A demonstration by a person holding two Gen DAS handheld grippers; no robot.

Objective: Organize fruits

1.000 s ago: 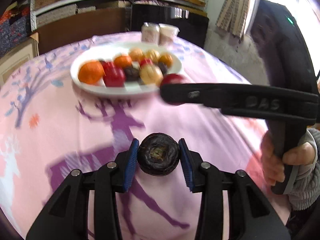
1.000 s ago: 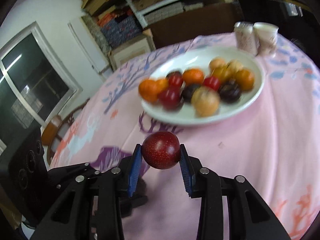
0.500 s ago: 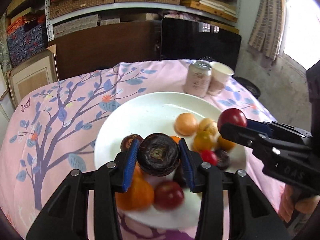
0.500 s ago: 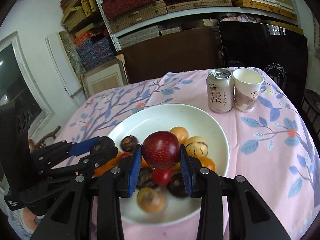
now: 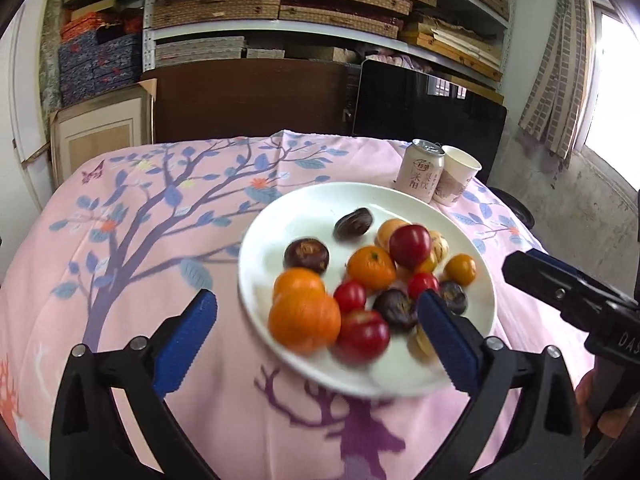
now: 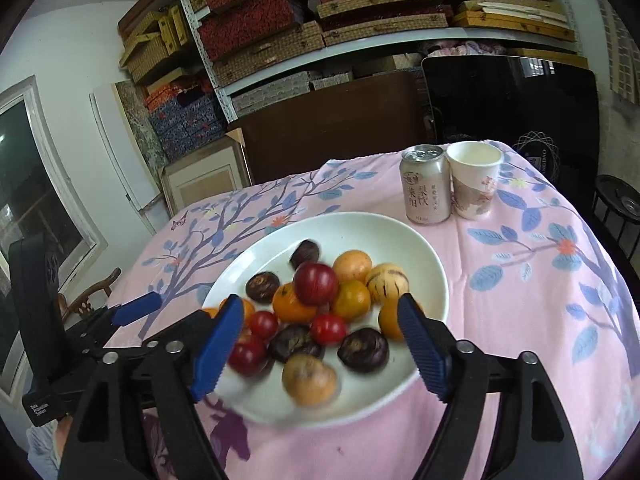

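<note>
A round table [image 5: 168, 240] covered in a pink cloth printed with a purple tree and blue leaves carries a white plate [image 5: 280, 220] heaped with fruit. Behind the plate stand one pink drink can [image 6: 425, 186] and one paper cup [image 6: 475, 179], touching side by side. Beyond the table are a dark brown panel, a black glossy screen, and shelves [image 5: 280, 12] stacked with flat woven boxes.

The left gripper [image 5: 320, 336] hovers at the near edge of the plate. Its jaws are opening, spread wide, with nothing gripped; one blue pad sits over the cloth, the other over the plate's near right side, covering part of a pale fruit there. The right gripper [image 6: 320, 344] hangs over the plate's near rim, its jaws also opening and gripping nothing, though several fruits lie in view between its pads. The right pad covers part of an orange fruit.

On the plate, a large dark red plum [image 6: 315, 283] rests on top of the central pile. A dark brown fruit [image 5: 353, 223] lies apart near the far side, blurred. Roughly counted from the right wrist view: about five dark brown fruits, about five orange ones, two small red tomatoes, two larger red fruits, one pale striped fruit and one tan fruit at the front. Several near fruits are smeared by motion blur, so the count is uncertain.

A hand shows only at the frame edge, cut off.
</note>
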